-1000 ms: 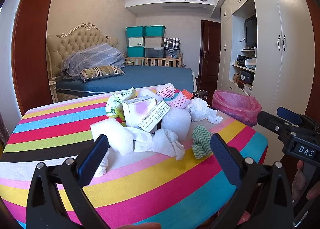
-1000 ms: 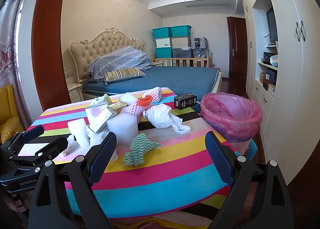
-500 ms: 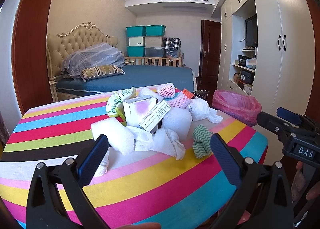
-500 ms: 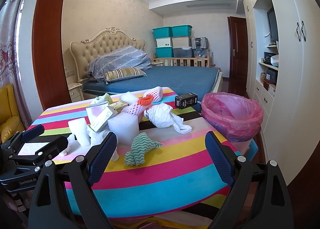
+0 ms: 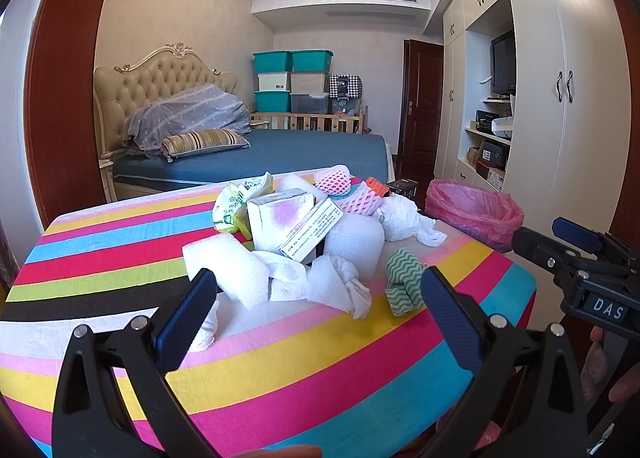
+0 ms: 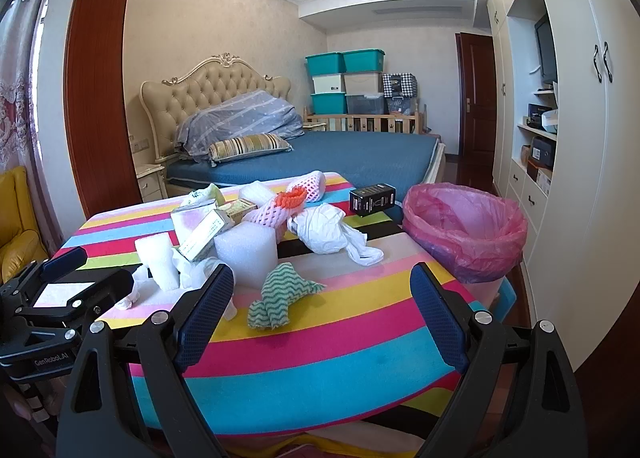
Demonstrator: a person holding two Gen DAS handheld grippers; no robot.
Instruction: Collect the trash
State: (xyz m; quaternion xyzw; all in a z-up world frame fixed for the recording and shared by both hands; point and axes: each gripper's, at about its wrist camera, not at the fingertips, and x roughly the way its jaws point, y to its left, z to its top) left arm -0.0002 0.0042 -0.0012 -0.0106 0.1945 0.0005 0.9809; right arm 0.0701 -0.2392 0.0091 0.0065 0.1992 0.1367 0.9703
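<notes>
A pile of trash lies on the striped table (image 5: 120, 242): white foam blocks (image 5: 228, 270), crumpled tissue (image 5: 340, 290), a white carton (image 5: 280, 218), a green-white wavy cloth (image 5: 402, 286), pink foam nets (image 5: 360, 198), a white plastic bag (image 5: 404, 218). A bin with a pink bag (image 6: 464, 234) stands at the table's right edge. My left gripper (image 5: 316, 314) is open and empty, just short of the tissue. My right gripper (image 6: 320, 310) is open and empty, near the wavy cloth (image 6: 276, 298). Each gripper shows in the other's view.
A black box (image 6: 372, 198) lies at the table's far edge near the bin. A bed (image 5: 280, 154) stands behind the table, white wardrobes (image 5: 560, 98) along the right wall. A yellow armchair (image 6: 16, 226) is at the left.
Both grippers have barely moved; the views shift slightly closer to the pile. Nothing was taken hold of.
</notes>
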